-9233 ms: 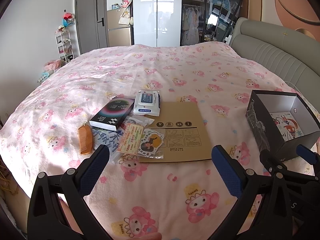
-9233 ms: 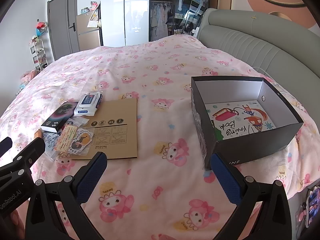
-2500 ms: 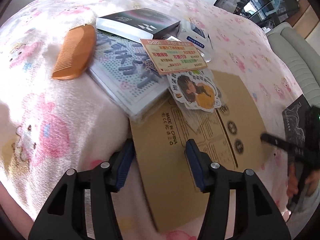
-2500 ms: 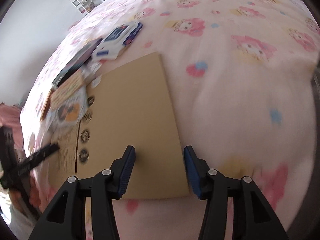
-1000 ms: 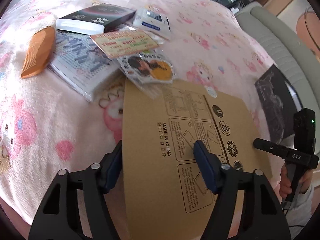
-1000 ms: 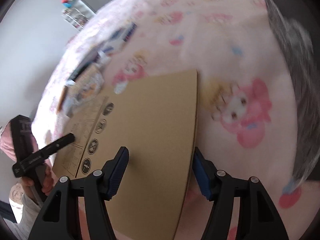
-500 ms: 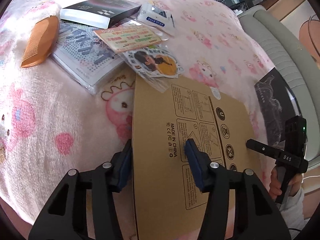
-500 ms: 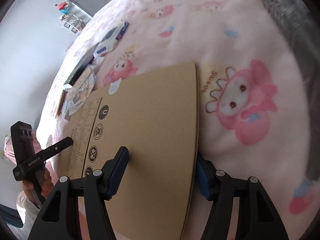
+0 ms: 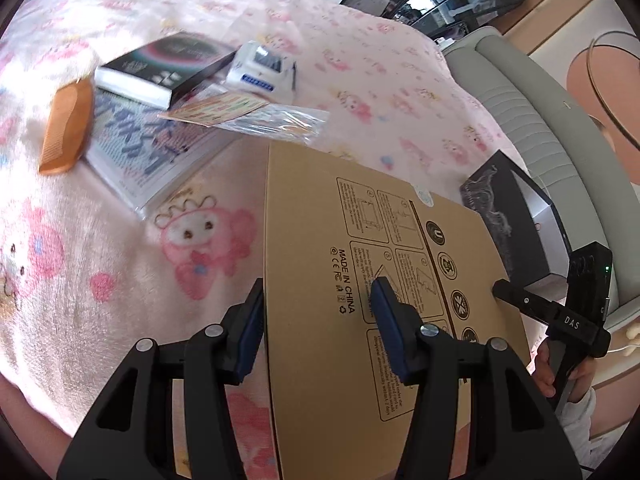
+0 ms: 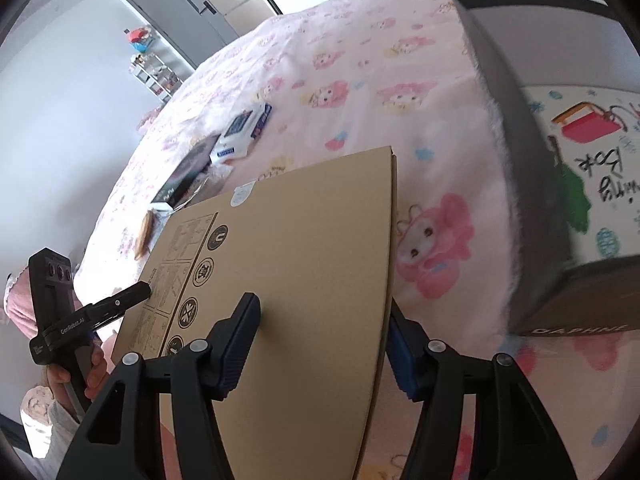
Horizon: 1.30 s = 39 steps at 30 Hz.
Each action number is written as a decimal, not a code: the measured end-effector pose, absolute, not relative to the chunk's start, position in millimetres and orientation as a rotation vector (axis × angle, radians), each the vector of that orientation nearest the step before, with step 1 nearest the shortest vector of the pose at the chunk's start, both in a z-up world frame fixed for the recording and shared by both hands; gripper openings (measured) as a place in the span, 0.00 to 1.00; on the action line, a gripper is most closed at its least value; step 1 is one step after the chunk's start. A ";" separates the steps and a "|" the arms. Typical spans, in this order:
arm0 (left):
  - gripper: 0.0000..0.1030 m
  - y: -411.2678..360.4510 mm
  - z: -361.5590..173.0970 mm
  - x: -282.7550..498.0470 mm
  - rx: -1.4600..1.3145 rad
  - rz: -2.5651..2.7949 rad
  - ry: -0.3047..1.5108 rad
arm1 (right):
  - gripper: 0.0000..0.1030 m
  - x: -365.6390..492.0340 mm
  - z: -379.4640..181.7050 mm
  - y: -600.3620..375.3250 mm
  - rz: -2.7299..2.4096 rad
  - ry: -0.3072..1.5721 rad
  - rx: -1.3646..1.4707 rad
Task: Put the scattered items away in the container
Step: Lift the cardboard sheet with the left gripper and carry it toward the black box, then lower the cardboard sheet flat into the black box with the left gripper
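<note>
A flat brown cardboard pack (image 9: 360,264) (image 10: 288,248) hangs above the pink bedspread, held at two sides. My left gripper (image 9: 316,320) is shut on its left edge, one finger on top and one underneath. At the opposite edge my right gripper (image 10: 320,344) is shut on it the same way. The open black box (image 10: 516,128) (image 9: 516,220) lies just right of the pack, with a printed sheet (image 10: 592,160) on its floor. Left behind on the bed are an orange comb (image 9: 66,126), a black booklet box (image 9: 160,68), a wipes pack (image 9: 260,70), a blue-printed packet (image 9: 148,152) and bagged stickers (image 9: 248,114).
A grey padded headboard (image 9: 532,120) rises behind the black box. A person's hand (image 10: 80,380) grips the other tool's handle at the lower left of the right wrist view. Wardrobes and a small shelf stand beyond the bed's far side.
The cardboard pack has risen off the bed and moved right toward the black box, which now fills the right wrist view's right side. The stickers that lay on it have slid off.
</note>
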<state>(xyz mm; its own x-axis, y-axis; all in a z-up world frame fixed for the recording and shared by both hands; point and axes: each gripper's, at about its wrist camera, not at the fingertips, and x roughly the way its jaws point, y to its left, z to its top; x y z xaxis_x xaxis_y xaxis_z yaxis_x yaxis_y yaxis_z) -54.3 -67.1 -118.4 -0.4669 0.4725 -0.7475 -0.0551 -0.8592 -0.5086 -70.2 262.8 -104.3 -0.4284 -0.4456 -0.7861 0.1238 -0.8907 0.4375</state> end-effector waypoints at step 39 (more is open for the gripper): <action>0.57 39.7 -36.1 -121.7 -1.239 2.329 -0.465 | 0.54 -88.7 -7.7 354.3 -2.552 -0.499 1.293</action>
<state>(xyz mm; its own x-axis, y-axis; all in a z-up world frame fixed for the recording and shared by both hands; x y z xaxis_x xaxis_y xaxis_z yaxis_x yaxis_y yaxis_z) -121.7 39.7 -36.1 -0.4895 0.5405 -0.6843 -0.2361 -0.8376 -0.4926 -88.7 354.3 -7.7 -0.5807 -0.3579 -0.7312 0.0559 -0.9136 0.4027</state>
